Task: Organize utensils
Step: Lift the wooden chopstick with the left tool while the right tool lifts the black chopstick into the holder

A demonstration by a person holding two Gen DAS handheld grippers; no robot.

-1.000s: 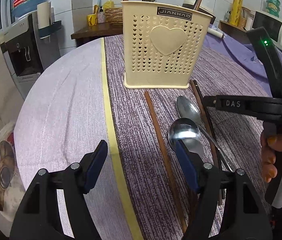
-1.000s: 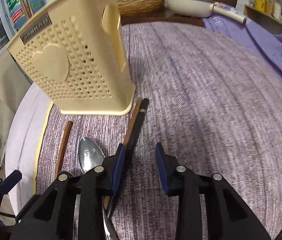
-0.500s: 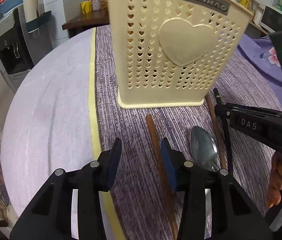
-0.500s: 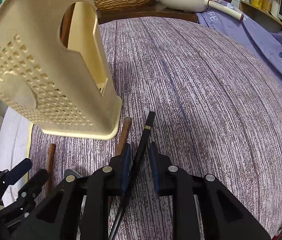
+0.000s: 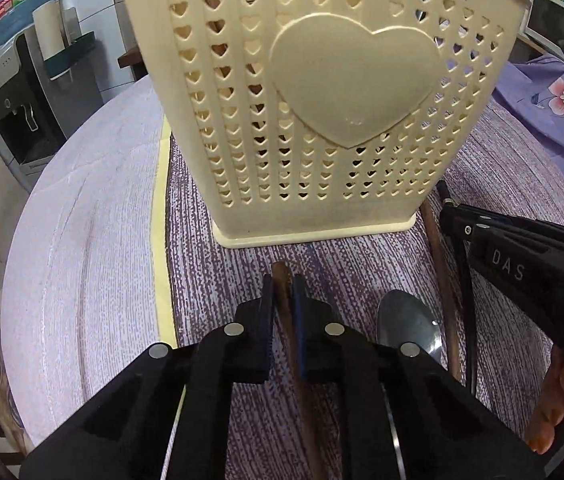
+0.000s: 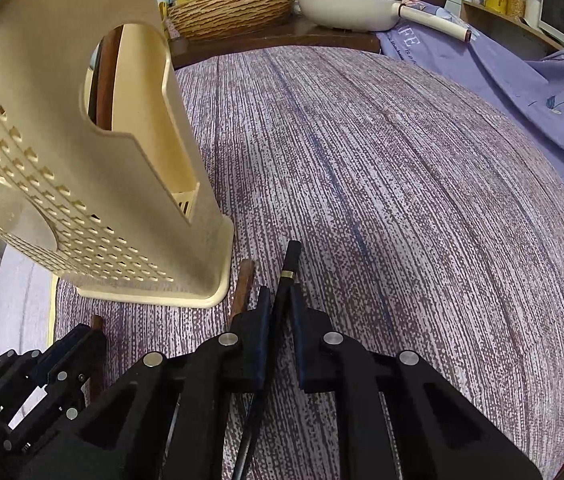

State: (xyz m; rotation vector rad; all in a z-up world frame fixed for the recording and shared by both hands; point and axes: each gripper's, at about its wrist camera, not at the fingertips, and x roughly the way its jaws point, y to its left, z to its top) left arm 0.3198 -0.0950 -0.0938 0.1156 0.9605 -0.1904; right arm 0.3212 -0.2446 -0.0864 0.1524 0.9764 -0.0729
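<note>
- Landmark: cream utensil holder (image 5: 322, 120) with heart-shaped holes, standing upright on the table (image 6: 402, 180) with its purple striped cloth.
- Left claw (image 5: 283, 300) narrow, clamped on a brown wooden chopstick (image 5: 280, 280); the chopstick's tip sits just in front of the holder's base, not touching it.
- Right claw (image 6: 280, 304) narrow, clamped on a black chopstick (image 6: 292, 256) with a gold band; its tip points past the holder's right front corner, close beside the base.
- Second brown chopstick (image 6: 243, 284) lies on the table just left of the right claw, its end near the holder's corner.
- Metal spoon (image 5: 406, 324) lies on the cloth in front of the holder, between the left claw and the right-side chopsticks.
- Holder's side opening shows a brown wooden handle (image 6: 107, 76) already standing inside.
- Woven basket (image 6: 233, 8) and white pan (image 6: 346, 8) sit well behind the holder.
</note>
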